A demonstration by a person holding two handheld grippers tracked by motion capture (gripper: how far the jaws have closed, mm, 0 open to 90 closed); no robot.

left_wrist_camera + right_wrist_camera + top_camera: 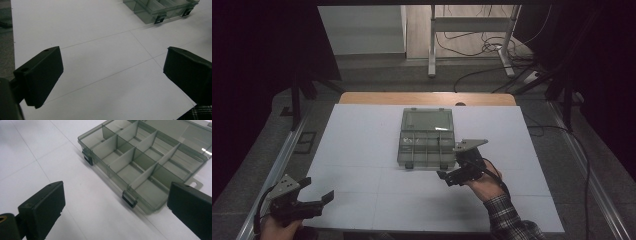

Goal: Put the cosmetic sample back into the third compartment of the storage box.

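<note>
While unlabelled — clear organizer box (140,162), lid open

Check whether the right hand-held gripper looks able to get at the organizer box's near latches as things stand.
Probably yes. The right hand-held gripper sits just off the open organizer box at its near right corner, jaws apart, with bare table between it and the latches.

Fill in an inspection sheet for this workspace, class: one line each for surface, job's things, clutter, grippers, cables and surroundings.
Surface: white board, faint seam lines.
Job's things: clear organizer box, lid open, compartments look empty, two front latches.
Clutter: nothing seen.
Grippers: left gripper open, near the front left corner; right gripper open, just short of the box's front right corner.
Cables: tangle on the floor beyond the table.
Surroundings: metal frame legs, dark sides.
</note>
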